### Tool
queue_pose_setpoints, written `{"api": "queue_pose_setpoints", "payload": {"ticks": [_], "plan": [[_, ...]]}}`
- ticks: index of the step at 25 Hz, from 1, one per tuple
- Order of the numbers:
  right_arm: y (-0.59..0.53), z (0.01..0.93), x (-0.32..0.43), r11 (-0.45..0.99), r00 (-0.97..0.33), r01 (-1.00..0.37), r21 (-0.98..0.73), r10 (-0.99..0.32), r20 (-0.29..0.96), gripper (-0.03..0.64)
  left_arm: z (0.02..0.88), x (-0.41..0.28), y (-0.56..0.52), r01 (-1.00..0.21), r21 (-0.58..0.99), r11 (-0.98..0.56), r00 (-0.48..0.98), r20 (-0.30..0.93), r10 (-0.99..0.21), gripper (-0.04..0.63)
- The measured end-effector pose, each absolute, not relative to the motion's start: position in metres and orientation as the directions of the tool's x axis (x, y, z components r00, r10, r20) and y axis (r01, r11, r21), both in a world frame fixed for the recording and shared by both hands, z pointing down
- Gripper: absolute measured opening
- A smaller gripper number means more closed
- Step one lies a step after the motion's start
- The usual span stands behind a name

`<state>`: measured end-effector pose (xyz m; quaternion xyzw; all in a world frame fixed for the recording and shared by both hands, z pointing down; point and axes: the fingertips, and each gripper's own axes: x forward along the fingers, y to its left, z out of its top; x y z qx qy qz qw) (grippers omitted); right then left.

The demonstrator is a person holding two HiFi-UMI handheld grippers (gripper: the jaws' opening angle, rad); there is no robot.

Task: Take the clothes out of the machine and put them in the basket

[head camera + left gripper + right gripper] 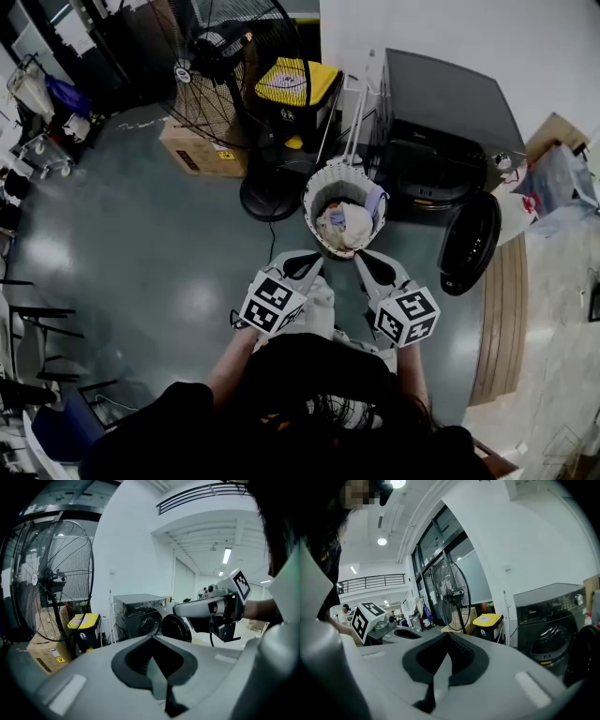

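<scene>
head view looks down on a white woven basket (pixel 316 187) with the clothes (pixel 343 225) heaped inside: a pale bundle, cream and white with a light blue fold, and a lilac piece draped up against the rim on the machine's side. the heap lies just past the fingertips of both tools, ahead of them and centred between the two, not touching either. the left gripper (pixel 317 256) has its fingers (pixel 93 667) closed tip to tip with nothing between them. the right gripper (pixel 362 254) is the same, its fingers (pixel 501 677) pressed together and empty. beyond the basket, off towards the right fingers' outer side, stands the dark washing machine (pixel 441 112) with its round door (pixel 469 244) swung open.
</scene>
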<state>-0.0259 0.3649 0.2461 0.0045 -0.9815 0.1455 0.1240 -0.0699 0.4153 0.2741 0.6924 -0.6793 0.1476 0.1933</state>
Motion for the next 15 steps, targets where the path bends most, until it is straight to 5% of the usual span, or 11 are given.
{"api": "queue_pose_setpoints", "payload": {"ticks": [15], "plan": [[0.375,0.242,-0.019,0.96,-0.974,-0.026,-0.28,0.039,0.225,0.021,0.26,-0.054,0.416,-0.999,0.042,-0.03,0.045,0.449,-0.893,0.007]]}}
